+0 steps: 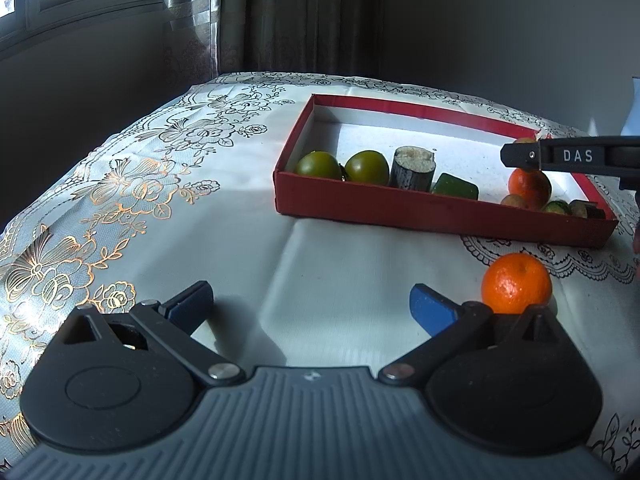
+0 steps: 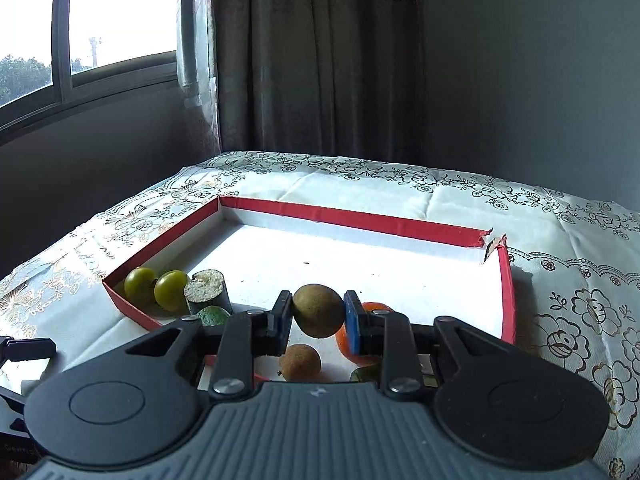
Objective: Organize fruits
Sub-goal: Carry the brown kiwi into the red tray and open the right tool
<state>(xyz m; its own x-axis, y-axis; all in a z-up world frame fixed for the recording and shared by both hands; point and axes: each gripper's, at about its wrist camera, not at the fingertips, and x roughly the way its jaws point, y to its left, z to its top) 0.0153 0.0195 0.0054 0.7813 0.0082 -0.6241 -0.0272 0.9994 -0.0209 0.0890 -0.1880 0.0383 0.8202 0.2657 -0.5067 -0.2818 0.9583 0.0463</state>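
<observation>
A floral cloth (image 1: pixel 168 184) covers the bench by a curtained window (image 2: pixel 80 20). The left claw (image 1: pixel 312 304) is spread; the right claw (image 2: pixel 318 314) pinches a brown fruit (image 2: pixel 318 310) over the red tray (image 2: pixel 360 218).

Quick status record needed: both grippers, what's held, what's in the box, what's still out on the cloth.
right gripper: shut on the brown round fruit, held above the red box
left gripper: open, nothing between its fingers, low over the tablecloth
in box, near wall: two green round fruits, cut dark-skinned stalk piece, green chunk, orange, small brown fruit; a few small pieces at the right end, too small to identify
outside box: loose orange on the cloth, by the left gripper's right finger
</observation>
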